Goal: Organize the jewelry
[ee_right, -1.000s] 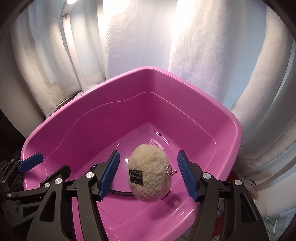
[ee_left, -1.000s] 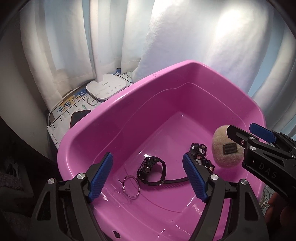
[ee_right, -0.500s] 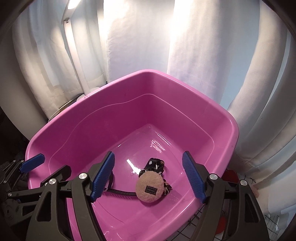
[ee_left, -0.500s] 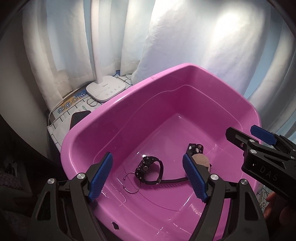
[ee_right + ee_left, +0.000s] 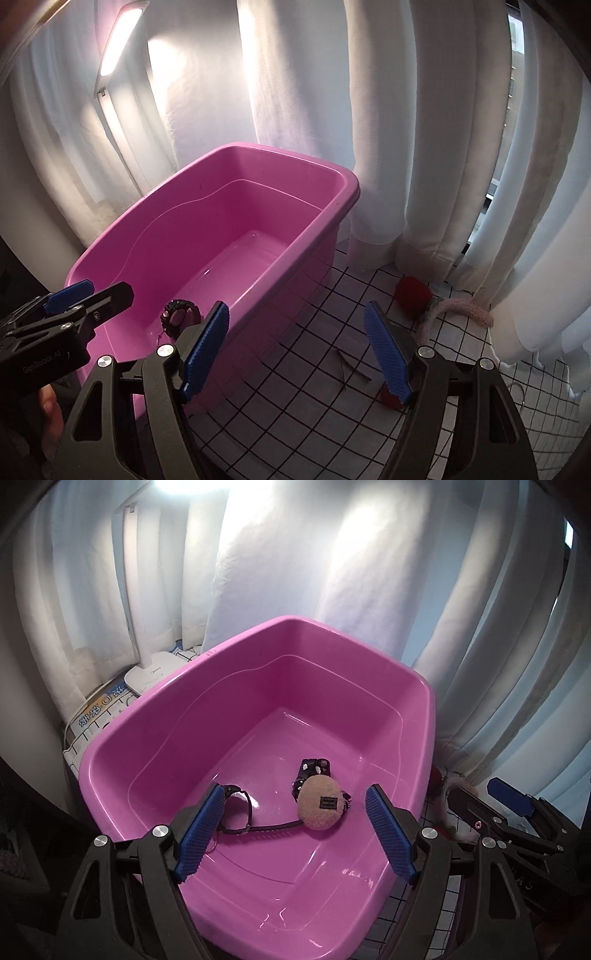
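A pink plastic tub (image 5: 122, 738) holds a beige fluffy pom-pom charm (image 5: 319, 808), a black watch (image 5: 236, 808) with its strap, and a small black trinket (image 5: 314, 766). My left gripper (image 5: 295, 830) is open and empty, above the tub's near edge. My right gripper (image 5: 295, 349) is open and empty, over the checked cloth to the right of the tub (image 5: 332, 206). The watch (image 5: 179, 315) shows in the right wrist view too. A red pom-pom (image 5: 412, 293) with a pink fuzzy band (image 5: 458, 308) lies on the cloth at the right.
White curtains hang behind the tub. A white lamp base (image 5: 155, 674) stands at the tub's back left, its lit head (image 5: 120, 40) above. A thin dark hair clip (image 5: 349, 365) and a small red thing (image 5: 389, 397) lie on the white checked cloth (image 5: 295, 424).
My right gripper opened and dropped the beige pom-pom charm into the tub, then swung right, out over the checked cloth. My left gripper pulled back and rose a little.
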A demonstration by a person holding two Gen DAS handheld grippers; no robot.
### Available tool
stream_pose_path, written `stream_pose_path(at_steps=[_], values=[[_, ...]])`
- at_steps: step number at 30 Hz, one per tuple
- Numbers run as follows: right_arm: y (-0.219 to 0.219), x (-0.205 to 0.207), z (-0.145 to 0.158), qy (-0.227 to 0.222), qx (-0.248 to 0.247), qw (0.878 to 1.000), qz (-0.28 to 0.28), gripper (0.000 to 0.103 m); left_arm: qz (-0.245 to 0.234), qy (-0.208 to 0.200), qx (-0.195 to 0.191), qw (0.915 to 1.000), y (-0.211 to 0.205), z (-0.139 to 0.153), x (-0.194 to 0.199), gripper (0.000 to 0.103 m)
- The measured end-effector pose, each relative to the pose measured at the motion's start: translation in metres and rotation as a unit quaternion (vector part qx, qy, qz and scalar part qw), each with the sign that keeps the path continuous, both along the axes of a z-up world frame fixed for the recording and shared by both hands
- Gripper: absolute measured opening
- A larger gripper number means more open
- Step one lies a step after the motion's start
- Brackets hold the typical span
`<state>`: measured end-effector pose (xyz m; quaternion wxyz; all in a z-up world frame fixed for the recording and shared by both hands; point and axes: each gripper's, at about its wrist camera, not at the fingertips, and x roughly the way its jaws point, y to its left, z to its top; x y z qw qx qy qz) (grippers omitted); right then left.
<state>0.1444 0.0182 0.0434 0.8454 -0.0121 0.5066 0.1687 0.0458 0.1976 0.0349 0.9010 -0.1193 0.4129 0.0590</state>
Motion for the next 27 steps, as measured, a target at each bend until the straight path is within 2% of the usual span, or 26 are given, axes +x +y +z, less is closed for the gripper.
stream_pose_path(at_steps=[7,14,21,27], values=[[-0.103,-0.036,-0.001,0.005,-0.021,0.996,-0.091,0.072,-0.079,-0.008,-0.019,0.9967,-0.078,0.005,0.002,0.077],[-0.214,-0.07,-0.017,0.033,-0.045,0.979,-0.195,0.072,-0.137,0.014,-0.02,0.9902,-0.15,-0.018,0.008,0.077],[-0.287,-0.091,-0.044,0.06,-0.054,0.963,-0.257,0.072,-0.129,0.058,0.003,0.9899,-0.178,-0.073,0.023,0.079],[-0.31,-0.082,-0.092,0.095,-0.052,0.958,-0.264,0.072,-0.113,0.081,0.02,0.9901,-0.183,-0.115,0.039,0.079]])
